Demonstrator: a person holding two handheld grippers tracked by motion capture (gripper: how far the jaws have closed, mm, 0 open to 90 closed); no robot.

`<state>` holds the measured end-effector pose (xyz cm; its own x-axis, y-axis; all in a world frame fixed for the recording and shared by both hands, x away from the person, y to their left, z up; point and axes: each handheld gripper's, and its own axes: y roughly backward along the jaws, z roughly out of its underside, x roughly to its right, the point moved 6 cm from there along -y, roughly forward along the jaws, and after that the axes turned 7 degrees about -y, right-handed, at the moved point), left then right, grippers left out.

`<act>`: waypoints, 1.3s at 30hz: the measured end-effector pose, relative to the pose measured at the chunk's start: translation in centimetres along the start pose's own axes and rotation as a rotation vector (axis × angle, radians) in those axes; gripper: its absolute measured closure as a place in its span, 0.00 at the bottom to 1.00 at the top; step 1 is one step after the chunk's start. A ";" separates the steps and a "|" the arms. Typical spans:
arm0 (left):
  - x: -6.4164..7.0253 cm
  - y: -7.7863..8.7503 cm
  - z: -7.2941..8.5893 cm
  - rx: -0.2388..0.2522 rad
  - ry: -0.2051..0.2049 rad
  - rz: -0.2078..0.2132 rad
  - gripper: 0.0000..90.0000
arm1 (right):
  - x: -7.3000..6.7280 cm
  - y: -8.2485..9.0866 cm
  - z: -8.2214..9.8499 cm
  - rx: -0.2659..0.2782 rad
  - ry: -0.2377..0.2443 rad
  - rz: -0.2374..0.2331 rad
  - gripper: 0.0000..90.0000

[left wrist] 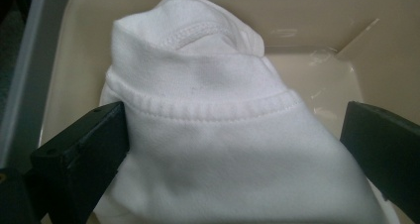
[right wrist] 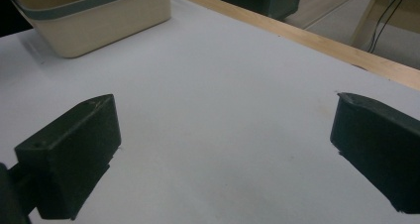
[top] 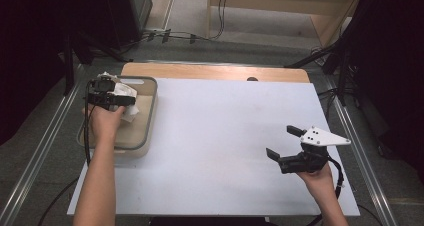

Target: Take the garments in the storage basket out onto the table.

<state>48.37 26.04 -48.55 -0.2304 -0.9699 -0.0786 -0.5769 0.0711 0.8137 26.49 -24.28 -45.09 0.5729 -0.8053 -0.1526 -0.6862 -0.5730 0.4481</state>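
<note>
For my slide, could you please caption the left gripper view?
Open left gripper straddling a white cloth in a beige bin.

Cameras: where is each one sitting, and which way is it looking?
High view: sits above the table, looking forward and down; both forearms, the left gripper over the bin and the open right gripper show.
Left gripper view: rides the left gripper, looking into the bin at the white cloth between its spread jaws.
Right gripper view: rides the right gripper, looking across the white table toward the bin; its two jaws show.
Shared: all three show the bin.
</note>
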 end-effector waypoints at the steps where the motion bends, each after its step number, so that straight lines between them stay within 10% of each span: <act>1: 0.0 0.0 0.0 -0.003 -0.005 -0.003 0.00 | 0.0 0.0 0.0 0.002 -0.001 -0.001 0.00; 10: 0.0 -0.3 0.1 -0.018 -0.003 -0.004 0.01 | 0.0 0.1 0.0 0.003 -0.001 -0.003 0.00; 39: -0.1 0.4 0.5 -0.007 -0.021 0.088 0.61 | -0.1 0.1 0.0 0.003 -0.003 -0.005 0.00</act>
<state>47.79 26.33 -48.50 -0.2960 -0.9550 -0.0185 -0.5485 0.1541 0.8218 26.41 -24.23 -45.03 0.5752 -0.8028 -0.1572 -0.6846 -0.5776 0.4447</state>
